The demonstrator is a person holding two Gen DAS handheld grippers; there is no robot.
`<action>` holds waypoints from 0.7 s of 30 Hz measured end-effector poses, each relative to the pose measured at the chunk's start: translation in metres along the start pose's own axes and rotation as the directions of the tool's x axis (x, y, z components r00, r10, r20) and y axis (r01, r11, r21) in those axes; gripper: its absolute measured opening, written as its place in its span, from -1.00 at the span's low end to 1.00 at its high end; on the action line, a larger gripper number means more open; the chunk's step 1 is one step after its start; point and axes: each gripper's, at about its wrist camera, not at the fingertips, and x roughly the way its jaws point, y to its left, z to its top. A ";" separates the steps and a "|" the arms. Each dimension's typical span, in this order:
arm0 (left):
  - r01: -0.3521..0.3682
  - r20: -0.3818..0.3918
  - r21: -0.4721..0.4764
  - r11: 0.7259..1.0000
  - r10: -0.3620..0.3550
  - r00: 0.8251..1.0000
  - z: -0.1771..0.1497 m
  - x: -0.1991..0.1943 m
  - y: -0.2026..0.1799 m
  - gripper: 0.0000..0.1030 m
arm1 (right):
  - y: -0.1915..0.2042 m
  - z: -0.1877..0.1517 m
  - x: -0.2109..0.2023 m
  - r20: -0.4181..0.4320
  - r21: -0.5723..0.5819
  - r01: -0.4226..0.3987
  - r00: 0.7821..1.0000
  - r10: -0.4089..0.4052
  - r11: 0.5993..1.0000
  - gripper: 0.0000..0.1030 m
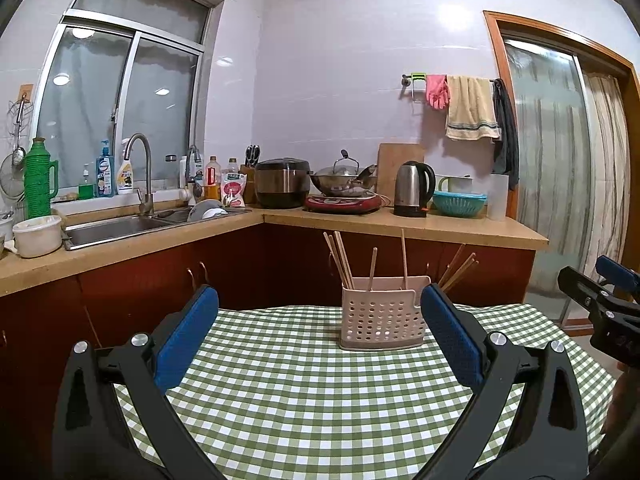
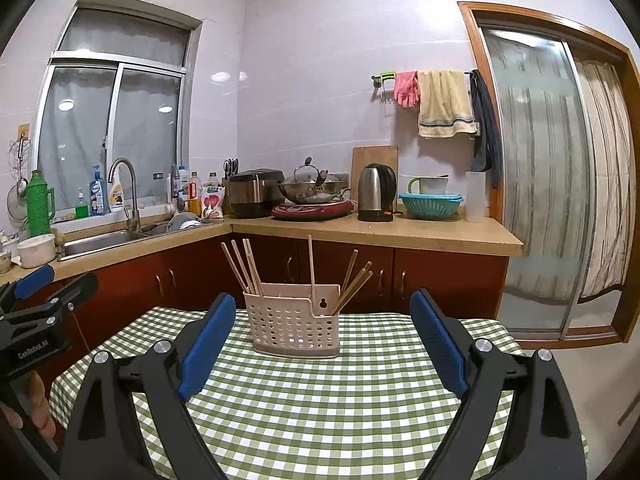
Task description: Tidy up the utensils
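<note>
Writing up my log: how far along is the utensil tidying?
It looks about done: the wooden chopsticks stand in the pale perforated plastic holder on the green checked tablecloth. Nothing is in hand; the left gripper and right gripper are open and empty. No loose utensils show on the cloth.

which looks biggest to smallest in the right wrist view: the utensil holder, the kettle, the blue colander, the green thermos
1. utensil holder, largest, though it stands nearest the camera, which inflates it
2. blue colander and kettle, too alike in area to rank: one wide, one tall
3. green thermos, slimmest, but fisheye squeezing at the edge makes this unsure
</note>
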 end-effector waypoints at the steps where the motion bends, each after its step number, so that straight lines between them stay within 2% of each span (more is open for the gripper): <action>1: -0.001 0.001 -0.001 1.000 0.001 1.000 0.000 0.000 0.000 0.91 | 0.000 0.000 0.000 0.001 0.000 0.000 1.000 0.000 1.000 0.68; 21: 0.008 -0.016 -0.008 1.000 -0.008 1.000 -0.005 0.004 0.000 0.91 | 0.001 -0.002 -0.002 -0.005 -0.007 -0.003 1.000 0.003 1.000 0.68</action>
